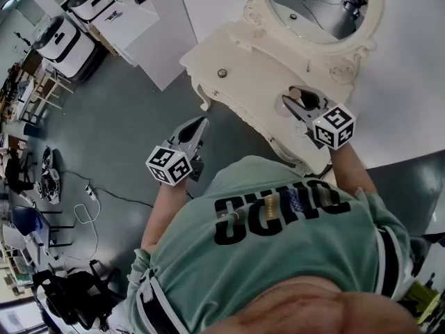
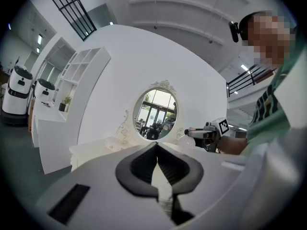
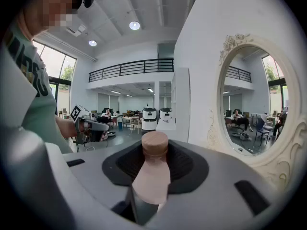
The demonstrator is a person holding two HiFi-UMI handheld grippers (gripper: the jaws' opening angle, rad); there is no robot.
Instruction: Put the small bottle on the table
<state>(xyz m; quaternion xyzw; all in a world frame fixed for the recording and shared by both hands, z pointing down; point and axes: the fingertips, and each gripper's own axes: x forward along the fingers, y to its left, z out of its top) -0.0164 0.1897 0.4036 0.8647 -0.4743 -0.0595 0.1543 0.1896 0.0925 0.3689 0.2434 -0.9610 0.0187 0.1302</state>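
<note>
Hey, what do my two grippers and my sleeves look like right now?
Both the left gripper and right gripper have pale grey shells, black ribbed pads and a white cube bearing black square markers. No cables show. The T-shirt is mint green, with dark-and-white striped sleeve edges.

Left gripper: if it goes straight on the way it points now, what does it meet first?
Probably the oval mirror on the white dressing table: the left gripper, jaws shut and empty, aims at it, seemingly just above the tabletop. Depth is unclear, so the table's edge could come first.
</note>
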